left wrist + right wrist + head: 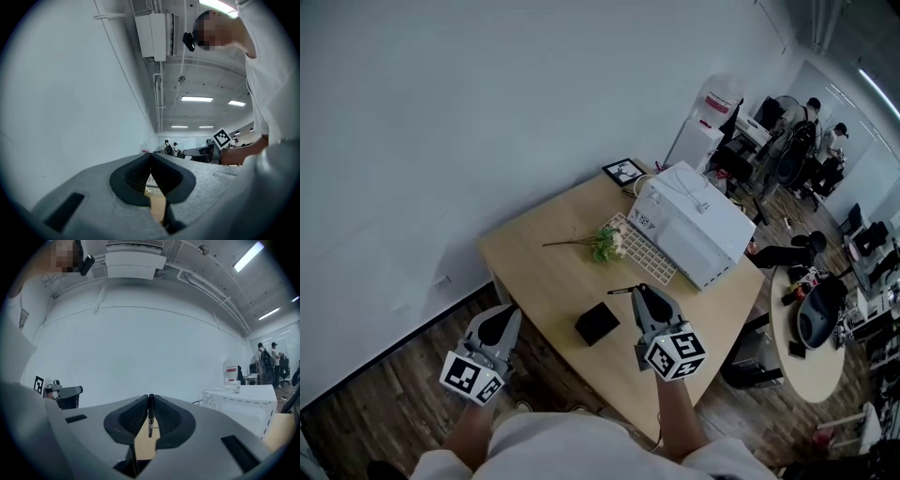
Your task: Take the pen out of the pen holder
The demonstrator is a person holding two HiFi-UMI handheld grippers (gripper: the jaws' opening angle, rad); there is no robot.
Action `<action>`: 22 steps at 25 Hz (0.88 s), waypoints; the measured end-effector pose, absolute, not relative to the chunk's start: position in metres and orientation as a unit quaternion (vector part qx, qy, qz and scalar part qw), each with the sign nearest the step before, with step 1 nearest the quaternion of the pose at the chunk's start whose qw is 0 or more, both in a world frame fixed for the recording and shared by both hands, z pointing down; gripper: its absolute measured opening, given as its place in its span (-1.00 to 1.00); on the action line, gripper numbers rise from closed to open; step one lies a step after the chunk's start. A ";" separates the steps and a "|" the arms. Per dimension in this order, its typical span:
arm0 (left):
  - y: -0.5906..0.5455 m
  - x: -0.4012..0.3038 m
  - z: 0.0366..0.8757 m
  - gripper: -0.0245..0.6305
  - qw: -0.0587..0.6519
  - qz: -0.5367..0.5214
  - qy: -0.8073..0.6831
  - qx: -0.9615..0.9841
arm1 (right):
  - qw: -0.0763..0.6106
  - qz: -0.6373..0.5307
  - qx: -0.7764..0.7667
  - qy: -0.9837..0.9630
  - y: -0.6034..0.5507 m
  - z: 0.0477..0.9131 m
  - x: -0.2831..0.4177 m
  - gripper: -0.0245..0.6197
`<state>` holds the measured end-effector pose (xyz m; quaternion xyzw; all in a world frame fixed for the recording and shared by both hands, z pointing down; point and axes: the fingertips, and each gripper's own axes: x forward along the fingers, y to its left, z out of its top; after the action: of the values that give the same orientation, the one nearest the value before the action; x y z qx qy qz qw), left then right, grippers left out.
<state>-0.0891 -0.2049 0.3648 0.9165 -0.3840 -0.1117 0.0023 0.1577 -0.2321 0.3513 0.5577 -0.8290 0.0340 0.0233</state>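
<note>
While the left gripper is seen with its jaws pressed together on nothing, the right gripper is clenched on a black pen, which is shown upright in the right gripper view, pinched between the ribbed pads. In the head view the pen is made out as a thin dark line jutting to the left from the right gripper's tips at the lower centre of the frame. It is out of the black pen holder, which is set on the wooden table just left of that gripper, apart from the pen. The left gripper is placed at the lower left of the head view, off the table's edge and over the wood floor. Higher in the frame, a flower sprig, a keyboard and a white box are laid on the table, with a framed picture at its far corner.
</note>
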 end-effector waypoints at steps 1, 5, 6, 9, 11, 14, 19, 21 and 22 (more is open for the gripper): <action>-0.206 -0.091 0.363 -0.88 0.000 -0.113 -0.386 0.915 | 0.023 0.035 0.560 -0.828 -0.231 0.350 0.159 -0.78; -0.208 -0.101 0.356 -0.88 -0.009 -0.119 -0.391 0.913 | 0.016 0.023 0.565 -0.825 -0.223 0.337 0.164 -0.78; -0.208 -0.103 0.355 -0.88 -0.010 -0.119 -0.392 0.912 | 0.015 0.017 0.567 -0.823 -0.221 0.332 0.164 -0.78; -0.209 -0.109 0.355 -0.88 -0.009 -0.116 -0.396 0.911 | 0.012 0.002 0.572 -0.820 -0.213 0.322 0.165 -0.78; -0.209 -0.112 0.356 -0.88 -0.007 -0.114 -0.396 0.911 | 0.008 -0.007 0.575 -0.818 -0.204 0.315 0.166 -0.78; -0.212 -0.115 0.354 -0.88 -0.010 -0.112 -0.396 0.911 | 0.004 -0.025 0.577 -0.816 -0.192 0.301 0.165 -0.78; -0.215 -0.111 0.351 -0.88 -0.012 -0.117 -0.401 0.909 | -0.004 -0.039 0.586 -0.809 -0.164 0.291 0.170 -0.78; -0.215 -0.106 0.349 -0.88 -0.012 -0.118 -0.398 0.910 | -0.009 -0.041 0.592 -0.805 -0.154 0.290 0.174 -0.78; -0.214 -0.103 0.348 -0.88 -0.014 -0.118 -0.395 0.911 | -0.012 -0.040 0.596 -0.802 -0.149 0.290 0.177 -0.78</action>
<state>-0.1025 -0.2144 0.3475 0.9108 -0.3954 -0.1182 -0.0136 0.1766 -0.1493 0.2900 0.5961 -0.8018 -0.0404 -0.0119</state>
